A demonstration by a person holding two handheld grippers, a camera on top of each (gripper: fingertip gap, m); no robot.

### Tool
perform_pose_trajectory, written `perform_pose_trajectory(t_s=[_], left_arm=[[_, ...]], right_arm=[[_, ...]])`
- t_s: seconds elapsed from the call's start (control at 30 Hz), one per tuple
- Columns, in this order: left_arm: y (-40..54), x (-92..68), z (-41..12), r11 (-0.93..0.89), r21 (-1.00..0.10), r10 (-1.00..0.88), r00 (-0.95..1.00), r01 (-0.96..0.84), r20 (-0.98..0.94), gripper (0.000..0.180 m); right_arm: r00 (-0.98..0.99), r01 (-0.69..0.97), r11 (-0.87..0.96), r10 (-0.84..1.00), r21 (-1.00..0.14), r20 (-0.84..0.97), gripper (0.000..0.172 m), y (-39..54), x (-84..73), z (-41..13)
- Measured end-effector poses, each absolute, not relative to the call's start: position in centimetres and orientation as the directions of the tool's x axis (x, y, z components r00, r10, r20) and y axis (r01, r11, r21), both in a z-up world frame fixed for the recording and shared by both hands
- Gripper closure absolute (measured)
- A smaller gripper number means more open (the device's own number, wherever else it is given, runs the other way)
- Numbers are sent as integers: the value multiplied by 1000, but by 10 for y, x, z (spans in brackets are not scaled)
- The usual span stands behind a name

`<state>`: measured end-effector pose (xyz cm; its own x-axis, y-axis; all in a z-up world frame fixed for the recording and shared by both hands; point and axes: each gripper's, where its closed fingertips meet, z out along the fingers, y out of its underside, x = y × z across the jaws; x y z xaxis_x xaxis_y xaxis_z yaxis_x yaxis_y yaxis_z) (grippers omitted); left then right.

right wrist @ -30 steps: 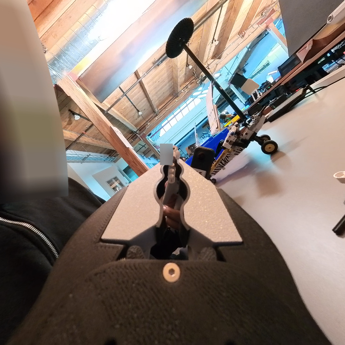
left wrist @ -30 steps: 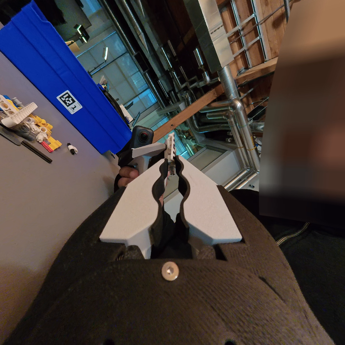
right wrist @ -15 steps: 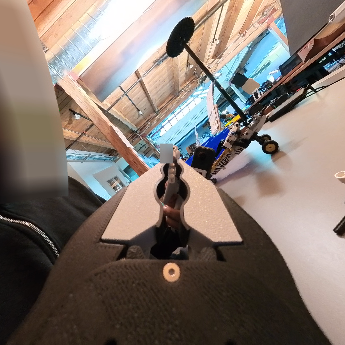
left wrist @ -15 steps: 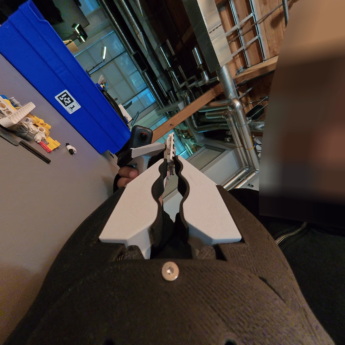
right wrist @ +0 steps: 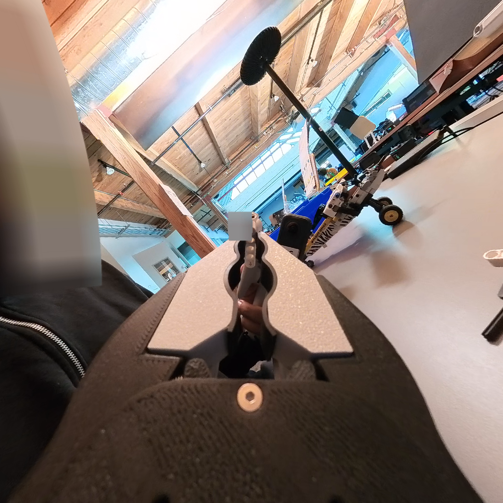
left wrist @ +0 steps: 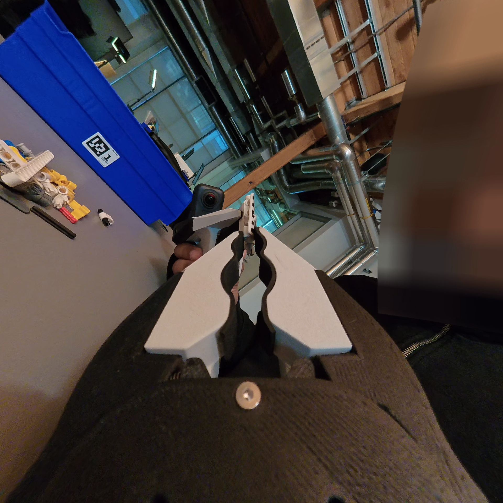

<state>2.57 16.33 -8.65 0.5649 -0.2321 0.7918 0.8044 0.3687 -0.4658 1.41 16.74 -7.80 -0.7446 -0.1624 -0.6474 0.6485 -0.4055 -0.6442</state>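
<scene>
My left gripper (left wrist: 248, 231) is shut on the lower end of a small white perforated toy beam (left wrist: 249, 213), held up in the air above the grey table (left wrist: 68, 272). In the left wrist view the right gripper (left wrist: 236, 213) comes in from the left and its fingertips pinch the same beam from the side. In the right wrist view my right gripper (right wrist: 254, 237) is shut on that pale beam with holes (right wrist: 251, 253), which sticks out past the tips. The left gripper's camera (right wrist: 295, 234) sits just behind it. A hand shows through each jaw gap.
A blue bin (left wrist: 81, 109) stands on the table, with a pile of yellow and white toy parts (left wrist: 35, 177), a black axle (left wrist: 53, 221) and a small white connector (left wrist: 104, 217). A zebra-striped wheeled toy vehicle (right wrist: 351, 206) carries a black rod with a disc (right wrist: 261, 55).
Both grippers stay shut on the beam. The left wrist view has shifted only slightly; nothing was let go or taken.
</scene>
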Motion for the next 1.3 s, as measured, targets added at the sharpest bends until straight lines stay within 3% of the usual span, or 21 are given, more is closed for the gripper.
perform_pose_trajectory(t_s=[0.4, 0.6, 0.87, 1.3], left_arm=[[154, 14, -86, 467, -450, -178, 579, 762, 796, 168], [156, 16, -87, 450, -458, -178, 579, 767, 795, 166], [167, 32, -86, 348, -472, -245, 565, 810, 788, 148], [164, 33, -82, 363, -453, -284, 560, 814, 779, 162]], right_arm=[[-773, 597, -472, -122, -649, -623, 168, 173, 11, -73], [-779, 596, -463, -136, -656, -612, 168, 173, 14, -73], [-764, 634, -402, -194, -661, -615, 168, 174, 24, -73], [-757, 639, -407, -184, -653, -626, 167, 174, 21, -75]])
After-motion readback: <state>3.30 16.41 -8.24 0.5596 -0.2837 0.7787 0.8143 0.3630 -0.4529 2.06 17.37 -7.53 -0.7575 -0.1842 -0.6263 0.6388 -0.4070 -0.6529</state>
